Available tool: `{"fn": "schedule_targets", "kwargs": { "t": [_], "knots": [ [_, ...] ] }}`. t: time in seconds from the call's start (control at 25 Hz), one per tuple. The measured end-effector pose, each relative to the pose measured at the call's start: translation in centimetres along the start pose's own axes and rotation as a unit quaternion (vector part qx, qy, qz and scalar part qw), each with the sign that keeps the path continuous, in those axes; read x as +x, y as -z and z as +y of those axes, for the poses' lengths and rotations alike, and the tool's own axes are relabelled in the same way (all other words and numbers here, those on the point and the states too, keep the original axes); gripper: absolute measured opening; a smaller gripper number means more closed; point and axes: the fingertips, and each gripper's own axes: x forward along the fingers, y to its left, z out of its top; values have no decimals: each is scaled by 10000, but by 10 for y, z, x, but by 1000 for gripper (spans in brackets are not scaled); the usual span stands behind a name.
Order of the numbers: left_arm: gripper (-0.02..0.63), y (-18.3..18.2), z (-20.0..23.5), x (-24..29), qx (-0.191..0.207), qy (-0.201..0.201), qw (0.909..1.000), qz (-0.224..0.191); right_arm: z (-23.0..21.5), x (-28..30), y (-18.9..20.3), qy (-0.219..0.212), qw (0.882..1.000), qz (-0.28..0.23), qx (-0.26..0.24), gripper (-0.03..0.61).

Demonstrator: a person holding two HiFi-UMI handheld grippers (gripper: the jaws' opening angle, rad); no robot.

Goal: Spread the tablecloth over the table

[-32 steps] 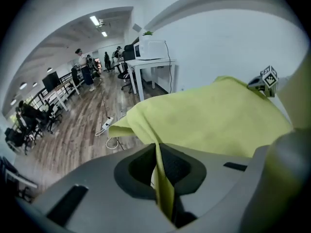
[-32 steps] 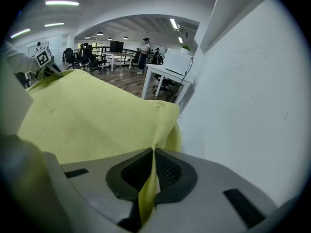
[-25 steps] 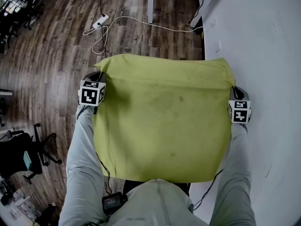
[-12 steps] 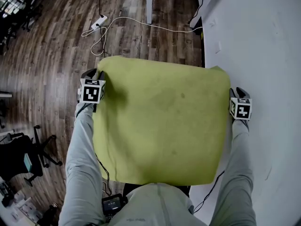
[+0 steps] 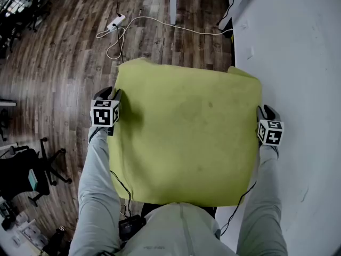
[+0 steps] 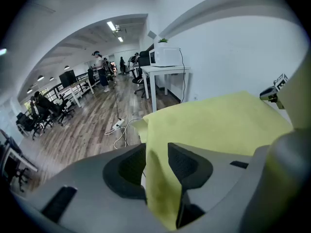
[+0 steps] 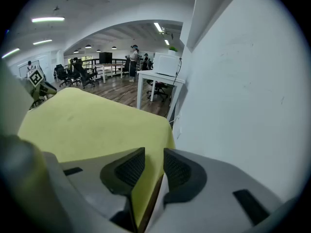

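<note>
Wood-plank flooring (image 5: 64, 47) is stretching away to the left of the yellow-green fabric tablecloth (image 5: 186, 132), and a plain white wall (image 5: 298, 63) is running along its right. The tablecloth is lying flat and roughly square over the desk, which it is covering completely in the head view.

The left claw (image 5: 113, 95) is sitting at the tablecloth's left edge and the right claw (image 5: 264, 111) at its right edge. Both claws have just been opening. Each pair of jaws is standing apart, with the hem hanging loosely between the pads and not being pinched.

Step in hand, as judged: the release, with the cloth already laid. The next move is calling for both claws to draw outward from the tablecloth without snagging the hem. The two far corners are looking slightly rumpled and may be needing a tug.

Only the head view is showing the tablecloth's whole outline, plus a white cable and power strip (image 5: 118, 21) on the floor beyond its far edge. Only the left gripper view is showing a boxy white appliance (image 6: 165, 57) on a second desk (image 6: 170, 70) farther off. Only the right gripper view is showing a dark brown strip (image 7: 151, 203) under the hem, possibly the desk's edge.
</note>
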Motion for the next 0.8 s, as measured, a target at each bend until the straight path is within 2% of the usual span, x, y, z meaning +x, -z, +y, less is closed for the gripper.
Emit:
{"fn": "schedule_targets", "kwargs": {
  "t": [0.12,0.32,0.6,0.8],
  "knots": [
    [163,9,-2,-7,-114,33,9999,74,15,-2,-4,-208,9997,-30,78,130],
    [206,31,0,-21,-552,226,9981,149,32,-13,-2,-353,9993,-115,92,138],
    [207,38,14,-78,-792,197,9963,-253,71,-57,-15,-539,9974,-461,-161,138],
    [207,42,15,-131,-825,164,9945,-618,107,-96,-15,-675,9938,-768,-436,138]
  ]
}}
